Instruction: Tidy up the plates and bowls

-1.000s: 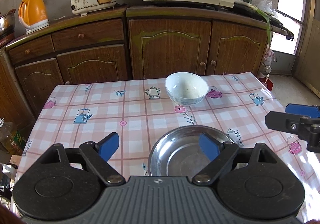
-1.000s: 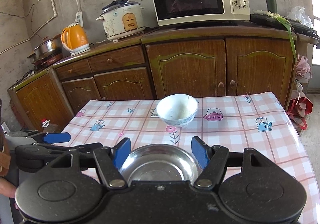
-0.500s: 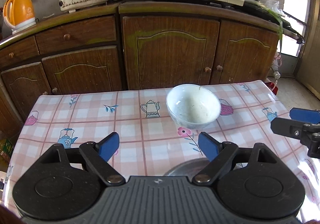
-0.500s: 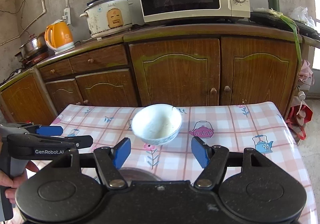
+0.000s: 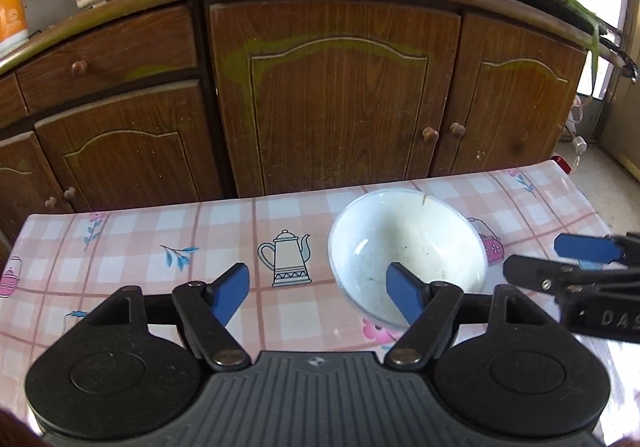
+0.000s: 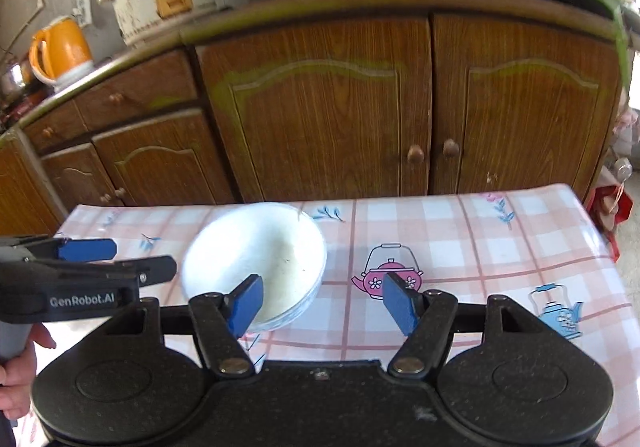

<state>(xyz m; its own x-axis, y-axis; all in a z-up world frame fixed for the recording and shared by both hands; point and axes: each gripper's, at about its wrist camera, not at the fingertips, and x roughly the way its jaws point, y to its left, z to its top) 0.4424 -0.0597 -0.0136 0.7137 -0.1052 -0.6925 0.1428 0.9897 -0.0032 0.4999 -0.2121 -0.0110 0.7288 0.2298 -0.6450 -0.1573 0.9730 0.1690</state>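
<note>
Left gripper point(image 5: 320, 287): fingers apart, closing, grasping nothing; bowl point(image 5: 408, 247) by right finger.
Right gripper point(image 6: 322, 301): fingers released; bowl by left finger.

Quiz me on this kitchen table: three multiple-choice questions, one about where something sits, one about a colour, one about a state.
1. The round white ceramic bowl stands on:
A. the pink checked tablecloth
B. the counter
C. the floor

2. The pads of the tongs are:
A. red
B. blue
C. green

3. The brown wooden cabinet doors are:
A. open
B. missing
C. shut

Answers:
1 A, checked cloth shows all round the bowl.
2 B, blue pads tip the black arms in both views.
3 C, the doors lie flush with their frame.
</note>
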